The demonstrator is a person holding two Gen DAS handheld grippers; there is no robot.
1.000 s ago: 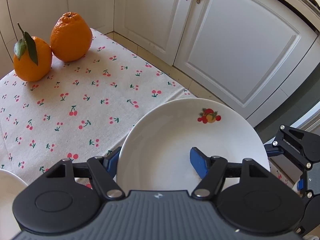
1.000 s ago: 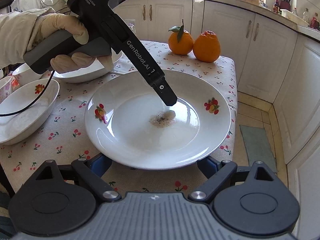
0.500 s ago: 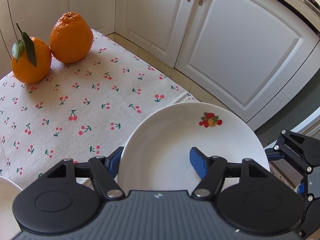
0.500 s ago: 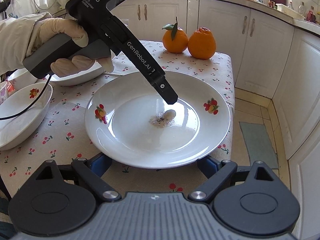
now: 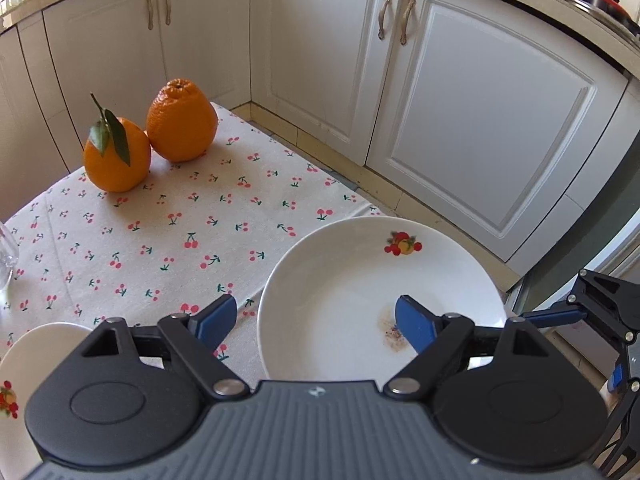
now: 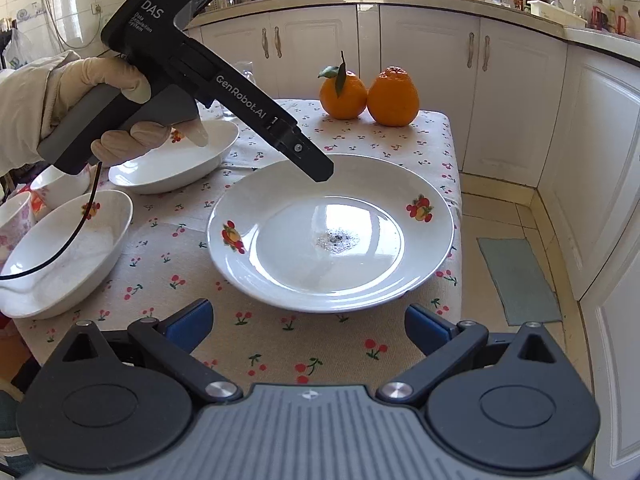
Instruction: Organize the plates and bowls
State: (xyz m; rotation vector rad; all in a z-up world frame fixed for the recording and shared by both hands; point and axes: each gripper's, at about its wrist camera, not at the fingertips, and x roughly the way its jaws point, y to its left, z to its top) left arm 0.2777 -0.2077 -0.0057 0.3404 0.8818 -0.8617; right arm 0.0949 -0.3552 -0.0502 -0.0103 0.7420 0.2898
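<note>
The plate [image 6: 332, 232] lies flat on the surface, the left gripper [image 5: 316, 320] nearer with fingers apart, seemingly straddling its left rim, and the right gripper [image 6: 306, 326] spread, just short.

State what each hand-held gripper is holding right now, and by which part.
Nothing. The left hand-held gripper is open above the plate, without gripping its rim. The right hand-held gripper is open, short of the plate's near rim.
</note>
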